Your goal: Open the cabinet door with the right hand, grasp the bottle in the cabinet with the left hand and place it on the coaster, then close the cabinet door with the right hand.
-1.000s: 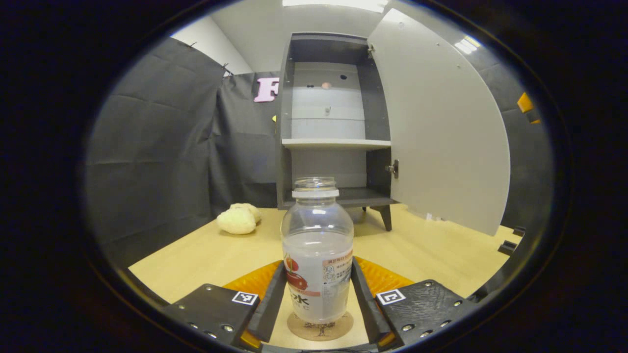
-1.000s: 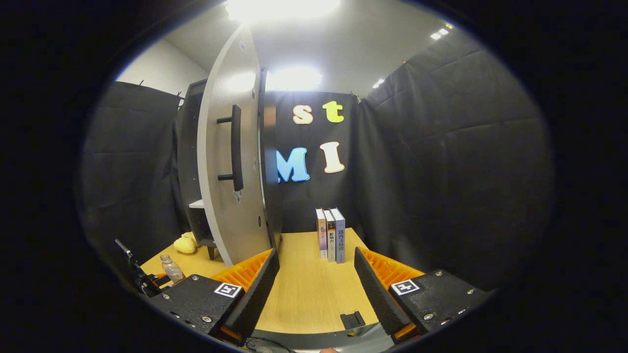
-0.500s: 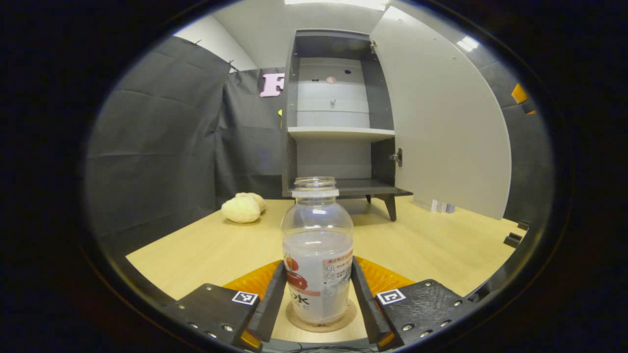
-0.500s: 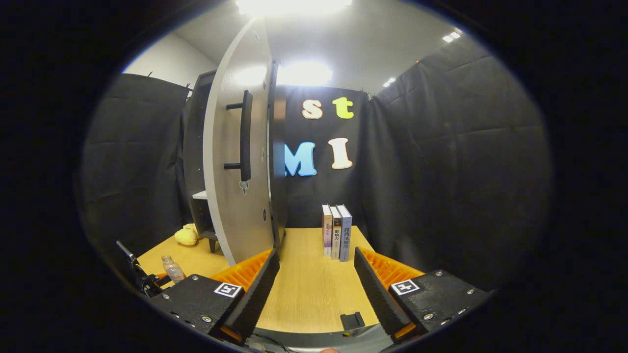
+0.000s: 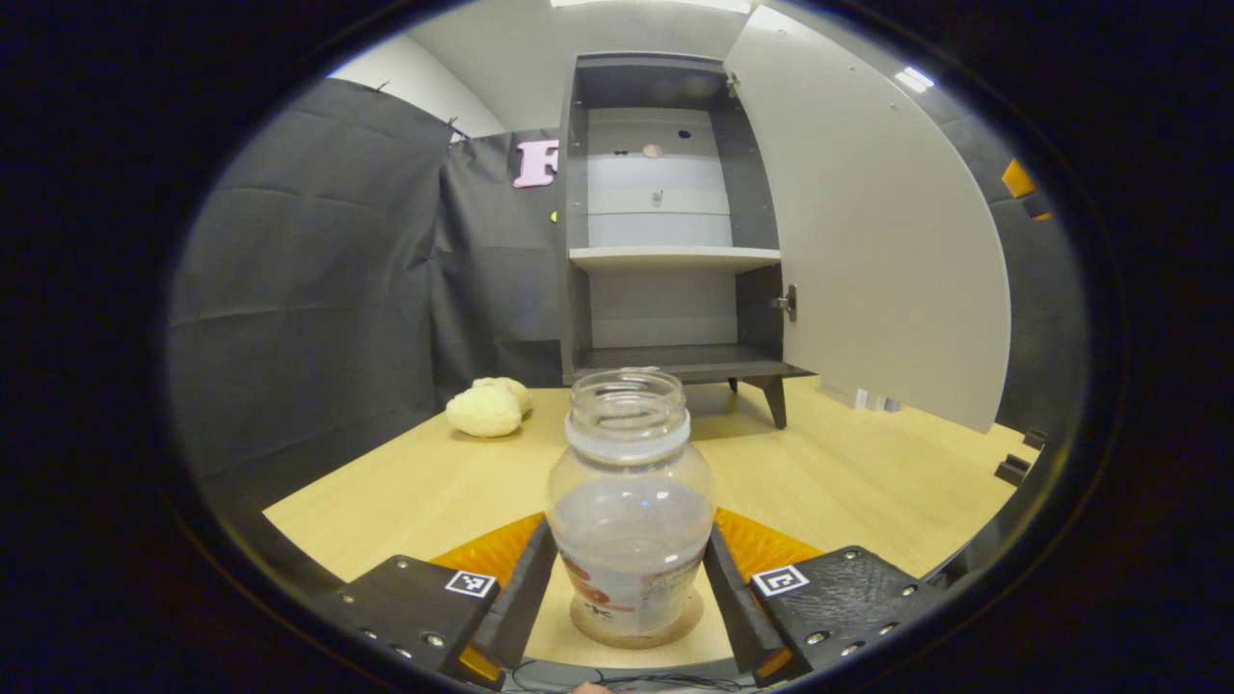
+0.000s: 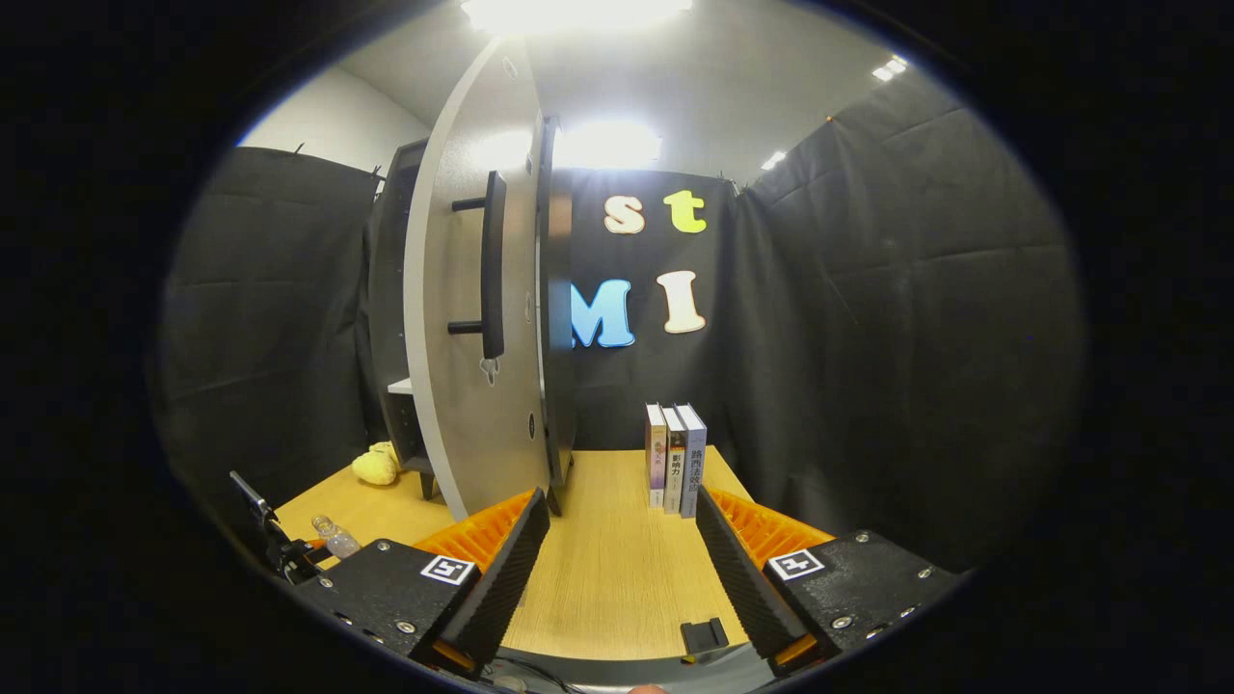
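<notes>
A clear bottle [image 5: 629, 511] with no cap and a red-and-white label stands upright on a round cork coaster [image 5: 588, 628] on the wooden table. My left gripper [image 5: 629, 588] is open just enough that one finger sits close along each side of the bottle. The grey cabinet [image 5: 665, 255] stands behind with bare shelves, and its door [image 5: 887, 241] is swung wide to the right. In the right gripper view the door [image 6: 453, 318] and its dark bar handle [image 6: 494, 265] are ahead to the left. My right gripper [image 6: 622, 569] is open over the table, holding nothing. The bottle [image 6: 335, 535] is small at far left.
A pale yellow plush toy [image 5: 487, 407] lies on the table left of the cabinet. Three books [image 6: 675, 458] stand upright near the back wall, right of the door. Black cloth walls close in the table [image 6: 617, 578] on all sides.
The left gripper's fingers have spread slightly and its camera now looks down into the bottle's mouth. The bottle stays on the coaster. The right gripper has drifted a little.
</notes>
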Demonstrator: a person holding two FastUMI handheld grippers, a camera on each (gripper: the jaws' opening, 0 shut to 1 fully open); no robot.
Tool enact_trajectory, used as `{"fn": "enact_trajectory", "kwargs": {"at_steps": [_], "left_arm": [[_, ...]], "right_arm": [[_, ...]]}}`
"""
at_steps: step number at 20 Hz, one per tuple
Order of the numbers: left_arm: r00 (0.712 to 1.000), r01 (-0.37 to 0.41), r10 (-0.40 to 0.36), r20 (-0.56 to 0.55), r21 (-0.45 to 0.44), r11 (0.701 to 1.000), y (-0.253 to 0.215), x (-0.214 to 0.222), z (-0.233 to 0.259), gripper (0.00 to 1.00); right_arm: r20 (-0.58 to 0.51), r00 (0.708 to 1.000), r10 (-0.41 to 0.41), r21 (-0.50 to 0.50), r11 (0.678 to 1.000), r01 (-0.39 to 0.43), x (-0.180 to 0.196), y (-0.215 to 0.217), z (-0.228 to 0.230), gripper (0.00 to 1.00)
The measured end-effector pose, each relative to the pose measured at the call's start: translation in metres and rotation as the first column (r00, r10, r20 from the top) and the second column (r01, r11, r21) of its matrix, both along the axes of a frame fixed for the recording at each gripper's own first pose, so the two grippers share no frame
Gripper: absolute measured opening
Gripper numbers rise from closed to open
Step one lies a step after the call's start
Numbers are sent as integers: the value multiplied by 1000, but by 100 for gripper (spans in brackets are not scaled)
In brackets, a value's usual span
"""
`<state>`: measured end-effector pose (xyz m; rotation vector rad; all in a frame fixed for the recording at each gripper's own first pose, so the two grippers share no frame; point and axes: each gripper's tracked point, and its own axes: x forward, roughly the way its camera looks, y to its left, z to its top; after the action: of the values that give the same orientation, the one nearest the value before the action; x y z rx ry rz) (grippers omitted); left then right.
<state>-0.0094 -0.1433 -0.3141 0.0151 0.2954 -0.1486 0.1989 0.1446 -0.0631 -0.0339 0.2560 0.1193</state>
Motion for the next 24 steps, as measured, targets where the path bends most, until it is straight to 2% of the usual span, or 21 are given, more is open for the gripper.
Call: {"fn": "enact_trajectory", "kwargs": {"at_steps": [5,9,10,11,14,16,24], "left_arm": [[1000,4,-4,22,16,1000,-3,-8,40,80],[998,-27,26,53,4,1000,-2,-15,80,80],[998,-32,32,58,4,999,-1,-18,94,80],[997,-39,38,70,4,999,0,-24,110,80],[996,-37,37,86,4,999,-1,-34,150,80],[996,-36,38,78,-18,999,1,-35,170,80],[978,-165,164,130,1,986,88,-33,234,80]], "right_arm": [[56,998,0,51,999,-2,10,-3,22,95],[81,997,-20,69,998,15,23,-15,35,94],[86,996,-23,72,997,17,26,-17,40,91],[91,996,-22,76,997,15,30,-17,45,94],[136,990,-30,75,997,20,44,-21,66,91],[151,988,-43,71,997,33,50,-21,74,94],[164,979,-121,40,992,116,64,-5,96,94]]}}
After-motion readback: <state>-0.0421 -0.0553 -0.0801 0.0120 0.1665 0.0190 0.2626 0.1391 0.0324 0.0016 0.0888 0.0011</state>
